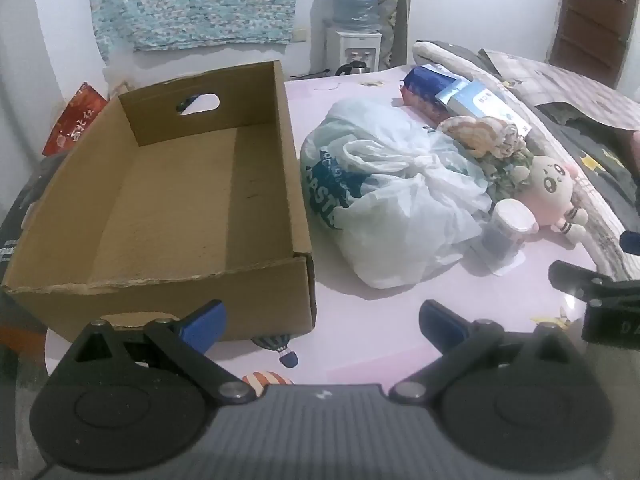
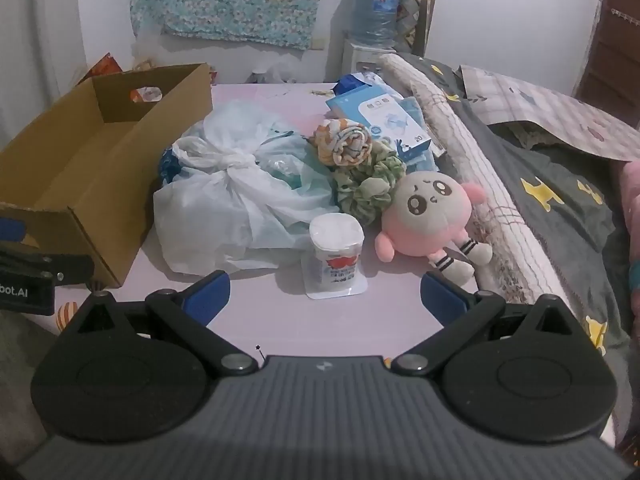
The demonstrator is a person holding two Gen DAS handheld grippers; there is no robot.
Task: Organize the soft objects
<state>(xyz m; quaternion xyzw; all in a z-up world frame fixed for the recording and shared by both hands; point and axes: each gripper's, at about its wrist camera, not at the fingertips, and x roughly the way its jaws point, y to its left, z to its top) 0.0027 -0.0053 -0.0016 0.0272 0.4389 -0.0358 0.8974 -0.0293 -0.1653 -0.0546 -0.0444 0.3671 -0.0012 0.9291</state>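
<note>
Pink plush doll [image 2: 430, 220] lying face up on the pale pink bed sheet [image 2: 280, 320], at the right end of a heap, feet against the rolled quilt [image 2: 460, 152]
Green scrunchie [image 2: 366, 190] touching the doll's head, with an orange-patterned rolled cloth [image 2: 346, 146] resting on top of it
Tied white plastic bag [image 2: 240, 200] just left of those, bulky, knot facing up
Small white-lidded cup [image 2: 337, 250] standing upright in front of the bag and beside the doll's arm
Blue and white packets [image 2: 384, 120] behind the heap, towards the wall
Open cardboard box [image 1: 172, 208] to the left of the bag, just beside it, nothing visible inside, hand-hole in its far wall
Left gripper [image 1: 322, 322] held low in front of the box corner and the bag, blue fingers [image 1: 204, 324] wide apart, nothing between them
Right gripper [image 2: 325, 300] held low in front of the cup, fingers likewise spread wide, gripping nothing
Further out: water dispenser [image 1: 354, 20] against the back wall, patterned blue cloth [image 1: 192, 0] hung on the wall, red bag [image 1: 74, 116] behind the box, grey blanket with yellow figures [image 2: 560, 208] at the right
</note>
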